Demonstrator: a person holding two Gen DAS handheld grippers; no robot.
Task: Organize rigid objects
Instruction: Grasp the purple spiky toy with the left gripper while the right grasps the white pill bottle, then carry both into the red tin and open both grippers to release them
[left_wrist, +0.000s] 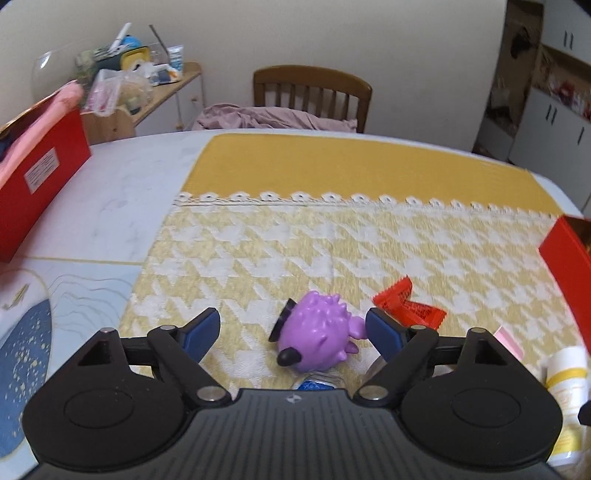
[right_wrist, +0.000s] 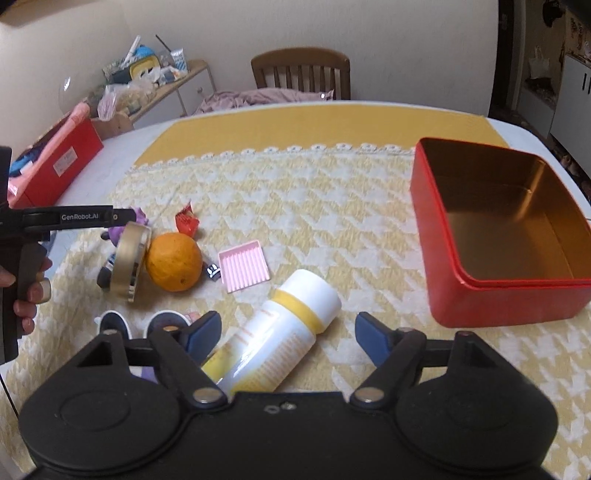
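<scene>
Approach step: I bracket the purple toy (left_wrist: 314, 332) with the left gripper (left_wrist: 293, 330) and the bottle (right_wrist: 277, 332) with the right gripper (right_wrist: 288, 332), jaws wide, nothing clamped, closure next.

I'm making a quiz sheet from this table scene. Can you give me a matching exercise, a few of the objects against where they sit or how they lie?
Things:
1. purple toy
2. white bottle
3. red tin
4. orange

States:
A. open, nothing inside
B. between the left gripper's open fingers
C. beside the gold lid
D. lying on its side, between the right gripper's fingers

Pairs: 1-B, 2-D, 3-A, 4-C
</scene>
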